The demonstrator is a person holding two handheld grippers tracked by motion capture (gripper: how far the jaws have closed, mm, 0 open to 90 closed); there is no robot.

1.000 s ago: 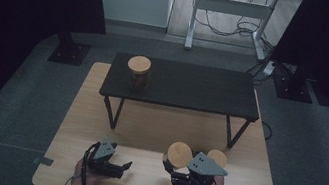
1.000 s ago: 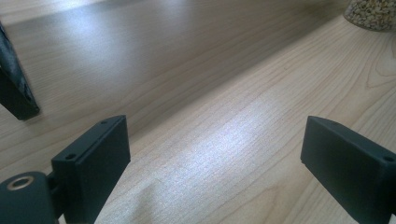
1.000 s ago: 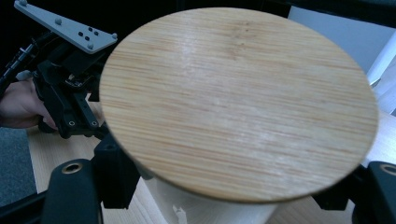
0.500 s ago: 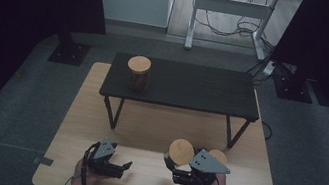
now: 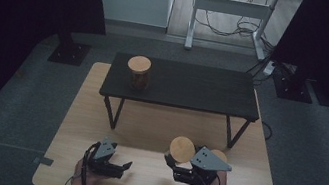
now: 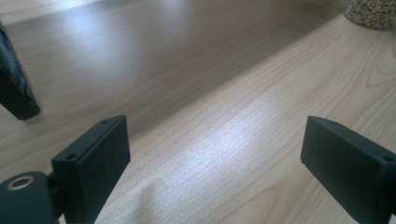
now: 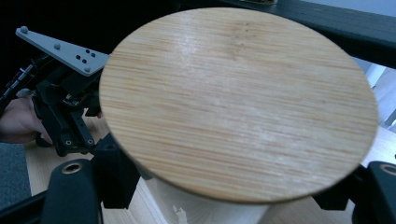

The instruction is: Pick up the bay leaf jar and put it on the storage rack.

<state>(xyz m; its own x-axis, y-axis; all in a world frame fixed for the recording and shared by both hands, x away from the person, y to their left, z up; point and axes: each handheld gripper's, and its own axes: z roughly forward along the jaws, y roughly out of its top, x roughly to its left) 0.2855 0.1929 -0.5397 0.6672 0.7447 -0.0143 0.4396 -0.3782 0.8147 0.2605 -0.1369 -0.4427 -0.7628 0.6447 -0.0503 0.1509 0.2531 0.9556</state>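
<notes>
item: my right gripper (image 5: pixel 175 168), near edge of the light wooden board (image 5: pixel 98 112), jaws clamped on a jar with a round bamboo lid (image 7: pixel 238 102); in the high view the jar (image 5: pixel 182 149) sits just ahead of my right hand, and the right gripper view shows the pale body below the lid pinched between both jaws.
item: my left gripper (image 6: pixel 215 163), low over the board on the left, jaws spread wide with bare wood grain between them, holding nothing.
item: second lidded jar (image 5: pixel 138 72), standing upright at the left end of the dark low table (image 5: pixel 194 85), well apart from both my hands.
item: base of a grain-filled jar (image 6: pixel 373 11), far corner of the left gripper view.
</notes>
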